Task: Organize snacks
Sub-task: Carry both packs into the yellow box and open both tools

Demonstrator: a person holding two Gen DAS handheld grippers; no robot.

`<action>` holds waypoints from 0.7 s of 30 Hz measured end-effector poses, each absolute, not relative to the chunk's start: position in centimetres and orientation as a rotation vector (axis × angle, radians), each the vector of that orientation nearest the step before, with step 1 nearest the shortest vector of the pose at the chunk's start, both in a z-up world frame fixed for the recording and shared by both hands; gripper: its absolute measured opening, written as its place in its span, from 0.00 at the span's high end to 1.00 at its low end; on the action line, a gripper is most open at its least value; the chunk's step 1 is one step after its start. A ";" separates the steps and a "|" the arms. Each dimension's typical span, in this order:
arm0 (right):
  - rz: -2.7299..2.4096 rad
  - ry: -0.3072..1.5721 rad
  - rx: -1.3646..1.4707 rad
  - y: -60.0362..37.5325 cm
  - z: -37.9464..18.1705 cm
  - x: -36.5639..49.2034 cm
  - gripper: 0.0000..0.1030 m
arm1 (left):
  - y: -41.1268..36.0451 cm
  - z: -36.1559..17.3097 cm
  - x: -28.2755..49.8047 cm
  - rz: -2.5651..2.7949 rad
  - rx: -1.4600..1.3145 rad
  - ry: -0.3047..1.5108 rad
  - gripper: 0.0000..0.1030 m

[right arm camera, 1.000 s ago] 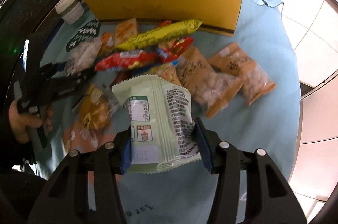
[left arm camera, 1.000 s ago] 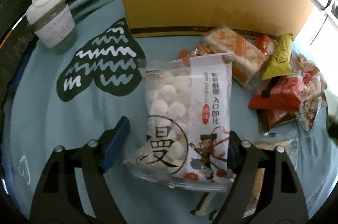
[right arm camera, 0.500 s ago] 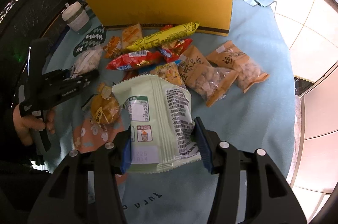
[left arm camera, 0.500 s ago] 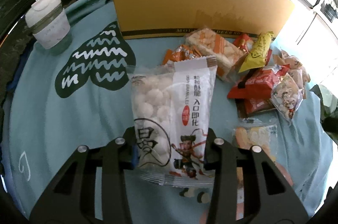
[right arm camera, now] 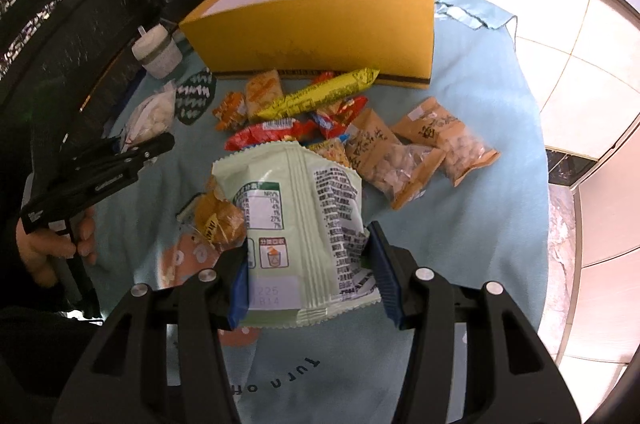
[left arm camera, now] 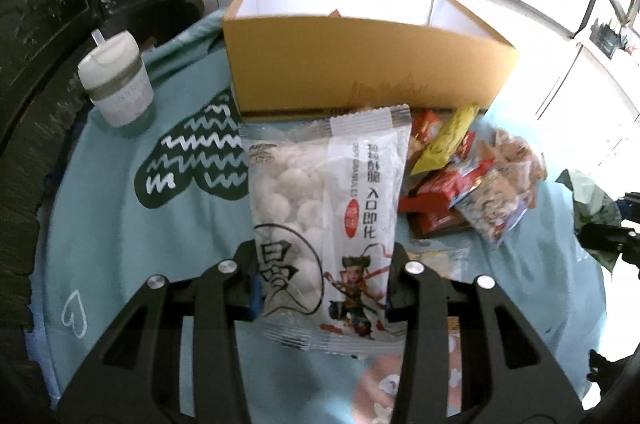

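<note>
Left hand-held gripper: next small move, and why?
Probably carry the white puff-ball bag forward over the yellow box before letting go. The left hand-held gripper is clamped on the bag's lower end, and the box, open on top, stands just behind it on the blue cloth.

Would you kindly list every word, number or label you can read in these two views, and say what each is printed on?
"入口即化" and "CRISPY GRANULES", roughly: white puff-ball packet in the left hand-held gripper.
"NRV%", "17%", "4%", "1%", "27%", "7%": nutrition table on the pale green bag in the right hand-held gripper.
"225", "1814": that bag's white date patch.
"turn off", partly hidden: teal tablecloth.
Too small or blurred: the green bag's dense text, the yellow box, loose snacks.
</note>
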State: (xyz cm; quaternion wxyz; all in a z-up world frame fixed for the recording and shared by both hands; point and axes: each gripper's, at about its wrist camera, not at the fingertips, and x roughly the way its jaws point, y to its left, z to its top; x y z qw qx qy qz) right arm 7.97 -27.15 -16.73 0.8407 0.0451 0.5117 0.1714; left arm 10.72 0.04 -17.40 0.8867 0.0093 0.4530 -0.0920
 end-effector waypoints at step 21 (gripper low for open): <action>0.397 0.869 0.212 -29.5 -7.0 10.5 0.49 | 0.9 -7.0 12.9 -0.191 -0.029 0.751 0.60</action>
